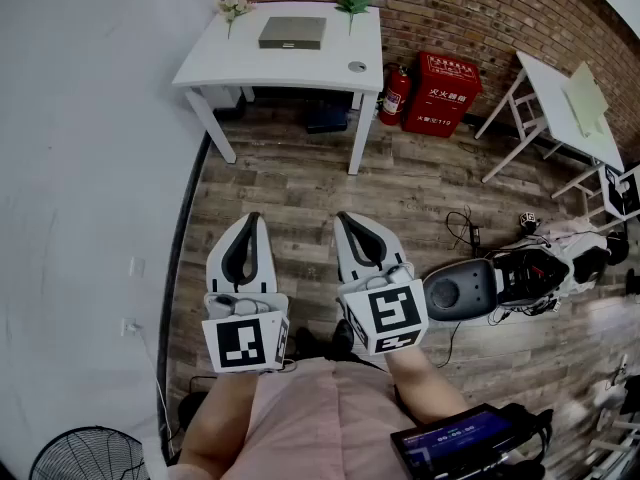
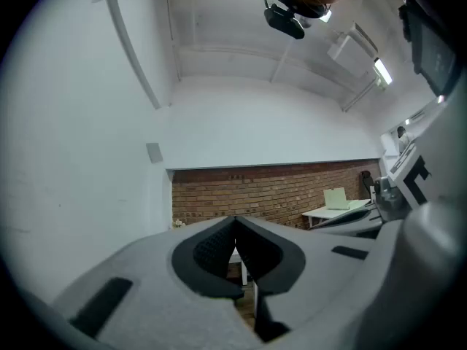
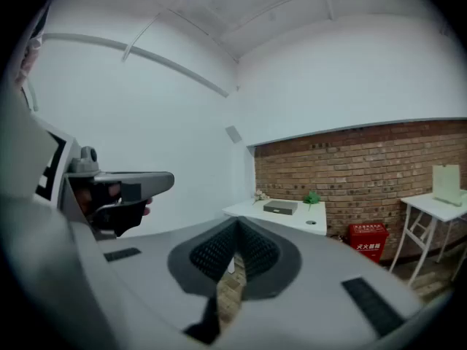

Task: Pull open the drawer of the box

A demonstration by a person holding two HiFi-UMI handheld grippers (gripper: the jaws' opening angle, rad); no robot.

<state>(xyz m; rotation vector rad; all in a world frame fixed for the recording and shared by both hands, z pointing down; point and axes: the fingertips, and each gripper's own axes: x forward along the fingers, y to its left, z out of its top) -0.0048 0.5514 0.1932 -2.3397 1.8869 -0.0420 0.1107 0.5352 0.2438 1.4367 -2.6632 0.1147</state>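
Both tongs, left (image 1: 246, 258) and right (image 1: 362, 251), are closed and empty at lower centre, well apart from the box (image 1: 292, 32) on the counter (image 1: 215, 60) at top, so arriving closed would likely bump its drawer.

Two tongs (image 1: 250, 220) (image 1: 346, 218), two white tables (image 1: 210, 63) (image 1: 548, 76), one grey box (image 1: 292, 32), one extinguisher (image 1: 394, 95)

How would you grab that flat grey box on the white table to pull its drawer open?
Probably at the low front face of the flat grey box, turned towards the room, coming in level from that side; a brick wall backs the white table. Any handle is too small to make out.
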